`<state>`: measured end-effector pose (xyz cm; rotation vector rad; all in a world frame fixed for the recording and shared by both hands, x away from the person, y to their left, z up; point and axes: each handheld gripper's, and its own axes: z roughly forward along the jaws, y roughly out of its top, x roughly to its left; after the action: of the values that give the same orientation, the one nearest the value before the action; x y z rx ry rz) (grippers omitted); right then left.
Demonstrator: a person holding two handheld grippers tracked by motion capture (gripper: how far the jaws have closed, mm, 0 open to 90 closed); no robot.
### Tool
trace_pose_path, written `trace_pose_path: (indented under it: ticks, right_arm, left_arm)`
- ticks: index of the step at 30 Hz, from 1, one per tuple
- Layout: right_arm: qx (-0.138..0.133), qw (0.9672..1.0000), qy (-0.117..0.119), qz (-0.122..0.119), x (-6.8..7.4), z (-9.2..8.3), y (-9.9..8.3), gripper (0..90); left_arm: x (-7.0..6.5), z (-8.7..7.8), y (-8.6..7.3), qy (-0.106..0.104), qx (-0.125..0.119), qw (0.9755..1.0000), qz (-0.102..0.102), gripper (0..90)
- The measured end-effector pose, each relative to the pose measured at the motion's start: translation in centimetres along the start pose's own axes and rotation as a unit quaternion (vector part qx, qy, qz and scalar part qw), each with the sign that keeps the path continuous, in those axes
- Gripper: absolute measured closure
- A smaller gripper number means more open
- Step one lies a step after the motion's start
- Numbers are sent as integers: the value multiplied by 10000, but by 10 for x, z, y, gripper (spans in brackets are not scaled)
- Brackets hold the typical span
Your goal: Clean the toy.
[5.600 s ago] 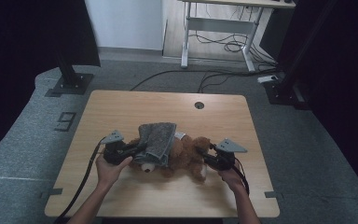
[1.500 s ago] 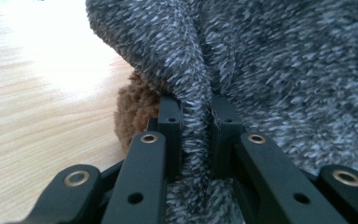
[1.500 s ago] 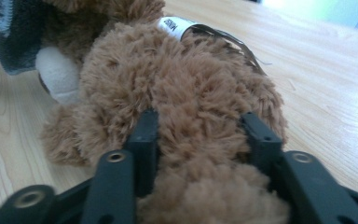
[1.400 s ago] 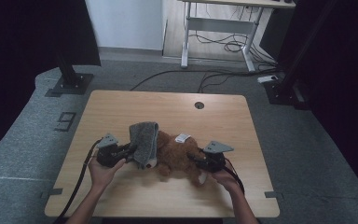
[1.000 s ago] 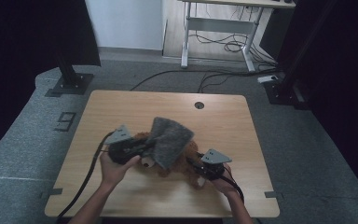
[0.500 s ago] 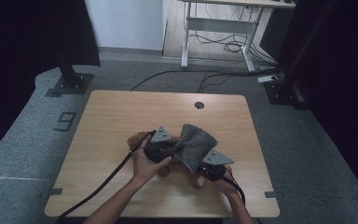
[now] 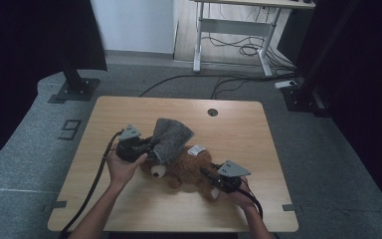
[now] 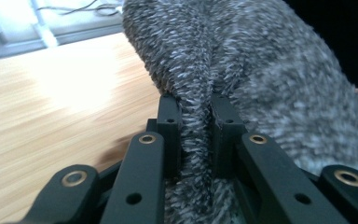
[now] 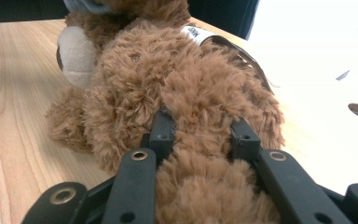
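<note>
A brown teddy bear (image 7: 186, 169) lies on the wooden table (image 7: 238, 129), muzzle toward the front, with a white tag (image 7: 196, 149) on its back. My left gripper (image 7: 146, 147) is shut on a grey fuzzy cloth (image 7: 171, 137), which stands bunched up over the bear's head. In the left gripper view the cloth (image 8: 261, 70) is pinched between the pads of my left gripper (image 8: 196, 112). My right gripper (image 7: 209, 175) is shut on the bear's lower end. In the right gripper view brown fur (image 9: 168, 70) bulges between the jaws of my right gripper (image 9: 200, 133).
A round cable hole (image 7: 212, 112) sits near the table's far edge. Beyond the table stand a white desk frame (image 7: 234, 30) with floor cables and black stand bases at left (image 7: 74, 89) and right (image 7: 303, 97). Bare tabletop lies left and right of the bear.
My left gripper carried the grey cloth right across the bear, then swung back left with it. The right gripper has stayed on the bear's lower end.
</note>
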<state>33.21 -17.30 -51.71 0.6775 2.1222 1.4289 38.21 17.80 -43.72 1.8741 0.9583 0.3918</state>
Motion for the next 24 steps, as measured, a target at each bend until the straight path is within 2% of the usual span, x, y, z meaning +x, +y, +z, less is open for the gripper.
trace_pose_path:
  ticks: [3,5,10,16,20,23,24]
  right_arm:
    - [-14,10000,16,-13,0,0,0,688]
    - [-19,10000,27,-11,-1,0,0,687]
    - [-3,10000,33,-64,-1,-1,0,686]
    - [3,10000,-10,-82,-3,-3,0,670]
    - [-11,10000,15,49,-2,-6,3,564]
    - [-18,9995,142,275,-3,-12,10,392]
    - [5,9993,150,336,-4,-14,14,359]
  left_arm:
    - [17,3,-10,62,121,9996,-229,770]
    - [24,5,-16,8,123,9992,-380,770]
    - [30,4,-22,-89,138,9988,-459,769]
    - [32,4,-35,-320,200,9977,-560,773]
    - [32,-1,-50,-477,78,9964,-700,779]
    - [29,-7,-59,-503,38,9965,-664,782]
    - [28,-8,-61,-505,18,9965,-662,782]
